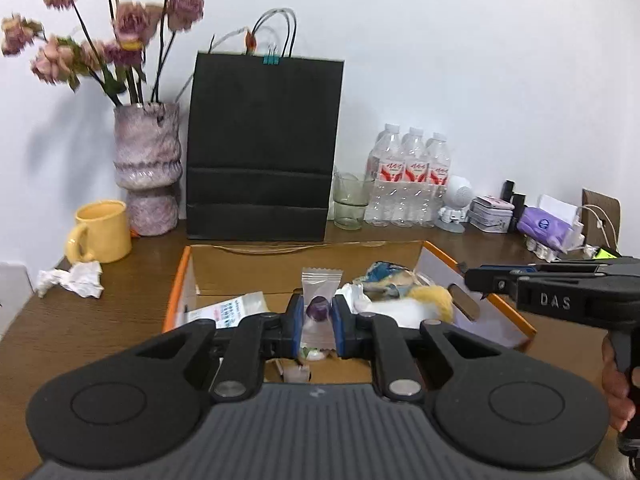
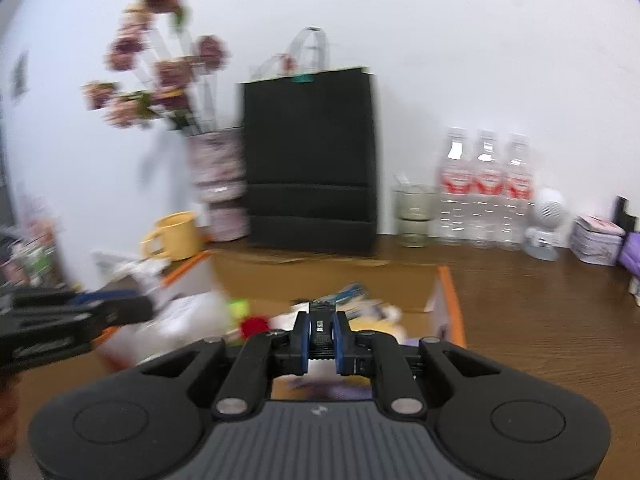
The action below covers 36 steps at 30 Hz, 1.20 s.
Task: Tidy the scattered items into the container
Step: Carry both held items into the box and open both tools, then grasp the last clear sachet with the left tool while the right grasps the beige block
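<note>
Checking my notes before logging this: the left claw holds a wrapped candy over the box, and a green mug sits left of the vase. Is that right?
One slip: the mug is yellow, not green, as the left wrist view shows. The rest holds: the left claw holds a wrapped candy over the box, and the mug sits left of the vase.

I can read only one marking for sure: the raised letters "DAS" on the black body of the right gripper (image 1: 474, 280), at the right edge of the left wrist view. The water bottles (image 1: 408, 176) carry red labels, and a white packet (image 1: 230, 312) in the box shows print, both too small to read.
</note>
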{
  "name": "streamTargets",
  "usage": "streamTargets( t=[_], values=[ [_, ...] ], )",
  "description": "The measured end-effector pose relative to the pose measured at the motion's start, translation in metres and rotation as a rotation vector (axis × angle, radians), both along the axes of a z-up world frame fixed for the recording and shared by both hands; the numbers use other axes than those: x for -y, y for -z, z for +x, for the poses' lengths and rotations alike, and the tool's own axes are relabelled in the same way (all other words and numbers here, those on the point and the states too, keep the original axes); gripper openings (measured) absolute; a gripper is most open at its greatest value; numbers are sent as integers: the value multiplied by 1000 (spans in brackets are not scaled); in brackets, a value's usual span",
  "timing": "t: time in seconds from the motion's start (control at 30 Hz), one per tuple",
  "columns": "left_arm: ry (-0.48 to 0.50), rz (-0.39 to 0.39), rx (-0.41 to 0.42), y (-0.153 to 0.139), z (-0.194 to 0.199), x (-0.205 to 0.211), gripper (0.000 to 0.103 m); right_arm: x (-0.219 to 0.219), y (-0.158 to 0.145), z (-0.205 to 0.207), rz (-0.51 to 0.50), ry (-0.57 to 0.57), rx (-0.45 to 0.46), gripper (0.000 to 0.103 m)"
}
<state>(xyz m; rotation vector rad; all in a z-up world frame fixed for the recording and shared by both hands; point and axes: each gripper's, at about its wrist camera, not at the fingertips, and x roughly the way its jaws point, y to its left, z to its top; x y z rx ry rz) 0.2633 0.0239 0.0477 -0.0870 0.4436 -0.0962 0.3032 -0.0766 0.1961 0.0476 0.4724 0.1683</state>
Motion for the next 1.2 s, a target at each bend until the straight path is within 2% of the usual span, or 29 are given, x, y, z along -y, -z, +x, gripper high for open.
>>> streamTargets(
  t=[0.23, 0.47, 0.5, 0.53, 0.57, 0.6, 0.63, 0.67, 0.7, 0.73, 0.77, 0.83, 1.07, 1.2],
  values=[
    [-19, -27, -77, 25, 63, 1, 16, 22, 24, 62, -8, 77, -45, 11],
    [13, -9, -120, 42, 87, 4, 19, 25, 41, 91, -27, 54, -102, 14],
    [16, -8, -118, 41, 87, 5, 29, 25, 42, 92, -23, 52, -105, 15],
    [11, -7, -113, 41, 86, 5, 38, 24, 41, 93, -18, 51, -106, 21],
    [4, -6, -103, 40, 85, 4, 53, 25, 41, 93, -11, 48, -107, 38],
    [0, -5, -92, 38, 83, 4, 63, 26, 40, 93, -3, 49, -103, 46],
    [0, -6, -83, 36, 82, 5, 67, 26, 38, 91, 3, 53, -96, 61],
    [1, -12, -76, 34, 80, 5, 80, 27, 36, 89, 11, 51, -88, 68],
    [-7, -15, -68, 33, 79, 5, 98, 27, 34, 86, 19, 46, -81, 70],
    [-24, -11, -56, 31, 77, 5, 103, 27, 32, 84, 27, 40, -76, 77],
    [-37, -3, -39, 29, 74, 6, 103, 27, 30, 81, 35, 35, -70, 87],
    [-42, 4, -28, 27, 72, 5, 103, 25, 26, 76, 40, 23, -58, 92],
    [-66, 0, -28, 21, 65, 3, 103, 17, 17, 62, 24, 7, -35, 93],
    [-66, 4, 0, 11, 44, -5, 103, 16, 11, 40, 19, -13, -18, 93]
  ],
)
